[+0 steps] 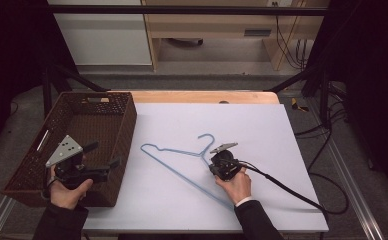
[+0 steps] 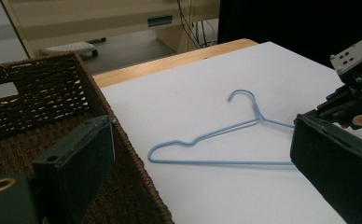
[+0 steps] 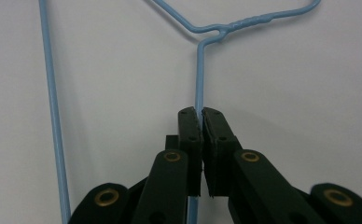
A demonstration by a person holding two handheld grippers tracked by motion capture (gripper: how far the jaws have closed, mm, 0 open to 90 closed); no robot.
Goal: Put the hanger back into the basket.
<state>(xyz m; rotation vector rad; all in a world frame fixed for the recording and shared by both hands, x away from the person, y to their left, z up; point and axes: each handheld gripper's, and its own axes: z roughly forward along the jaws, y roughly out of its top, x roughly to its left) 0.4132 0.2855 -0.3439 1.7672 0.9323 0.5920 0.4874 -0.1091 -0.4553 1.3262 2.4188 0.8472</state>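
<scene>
Blue wire hanger [image 1: 182,161] lies flat on the white sheet [image 1: 262,130] covering the table, hook pointing away from the person, long bottom bar running toward the near edge. It sits just beside the wicker basket [image 1: 124,125], not touching it.

Right gripper [image 3: 201,113]: jaws pressed together on one sloping shoulder wire of the hanger, a short way below the twisted neck. The wire passes between the pads and comes out underneath. Grip looks like a thin pinch near the tips of the pads, not deep. In the high view the right gripper [image 1: 217,159] sits low over that wire, hand behind it.

Left gripper [image 1: 113,163]: jaws spread wide, holding nothing, hovering over the near right part of the basket and aimed toward the hanger. In the left gripper view the basket rim [image 2: 123,140] runs between the two pads.

Judgement on risks: a single pinch off the hanger's centre will let it swing or rotate about the wire when lifted, since round wire turns easily between flat pads. It could slip out at the tips. The hook or far corner may catch on the basket's woven wall during transfer.
</scene>
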